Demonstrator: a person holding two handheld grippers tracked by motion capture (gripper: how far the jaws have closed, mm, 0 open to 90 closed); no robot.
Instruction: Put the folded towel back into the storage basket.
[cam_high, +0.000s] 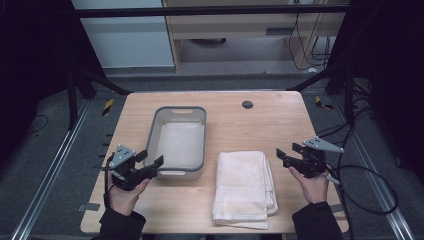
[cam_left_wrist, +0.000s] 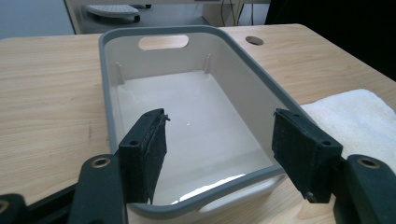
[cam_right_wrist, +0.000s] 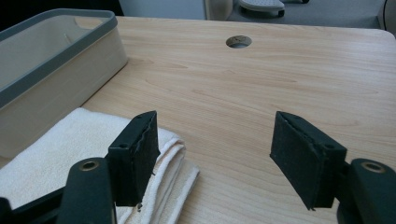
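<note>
A white bin with a grey rim (cam_high: 203, 136) stands empty at the middle left of the wooden table (cam_high: 260, 125). To its right lies a folded cream towel (cam_high: 244, 185), reaching the front edge. My left gripper (cam_high: 150, 158) hovers at the bin's near left corner, open with nothing between its jaws; in the left gripper view it (cam_left_wrist: 218, 127) looks over the bin's near rim (cam_left_wrist: 105, 93) into the bare inside. My right gripper (cam_high: 289, 152) is open just right of the towel. In the right gripper view its (cam_right_wrist: 215, 127) left jaw stands over the towel's edge (cam_right_wrist: 60, 144).
A round cable hole (cam_high: 247, 104) sits in the table's far part. The bin's side wall (cam_right_wrist: 56, 88) and the towel's corner (cam_left_wrist: 359, 112) show in the gripper views. Cables trail off the right side, and dark frame legs and cabinets stand beyond the table.
</note>
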